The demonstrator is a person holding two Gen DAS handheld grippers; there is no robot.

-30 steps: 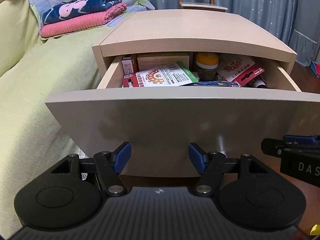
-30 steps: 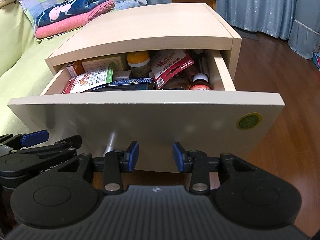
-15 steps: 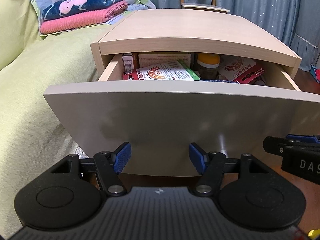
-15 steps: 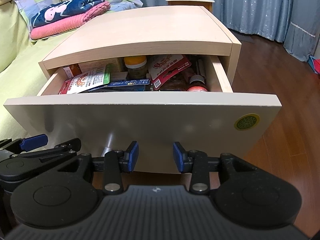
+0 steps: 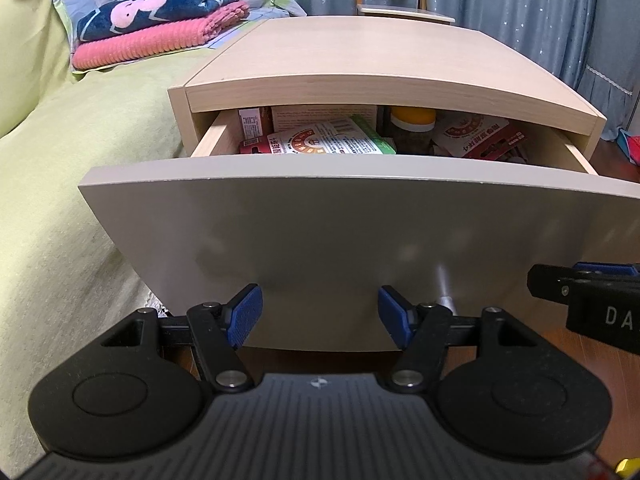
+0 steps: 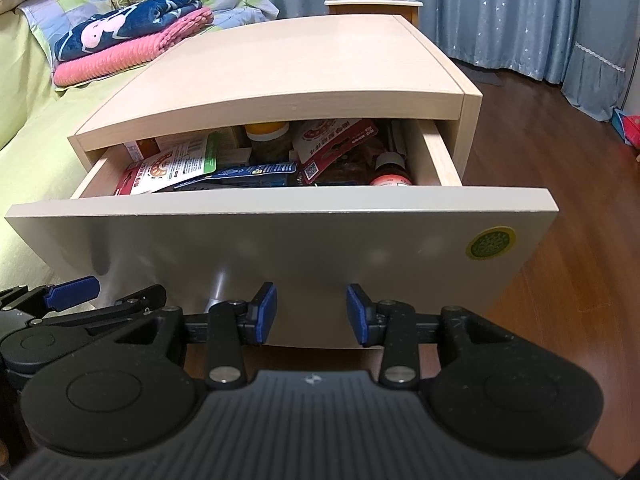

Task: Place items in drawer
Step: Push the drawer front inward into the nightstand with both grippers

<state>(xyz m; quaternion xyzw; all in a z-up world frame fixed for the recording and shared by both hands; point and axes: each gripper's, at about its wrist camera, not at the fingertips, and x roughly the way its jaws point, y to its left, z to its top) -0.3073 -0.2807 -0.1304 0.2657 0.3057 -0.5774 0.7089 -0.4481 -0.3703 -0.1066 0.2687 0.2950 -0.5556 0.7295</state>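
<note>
Nearest, the left gripper (image 5: 320, 314) and right gripper (image 6: 311, 312) both gaped empty before the drawer (image 6: 280, 248) front. The drawer stood pulled out, crowded with packets (image 6: 172, 166) and bottles (image 6: 390, 172); seemingly only closing remained.

The nightstand (image 6: 280, 64) stands on wood floor (image 6: 560, 184), its top bare. Beside it, the bed (image 5: 60, 184) carries folded pink (image 5: 160, 40) and navy blankets (image 5: 160, 6) near its far edge.
</note>
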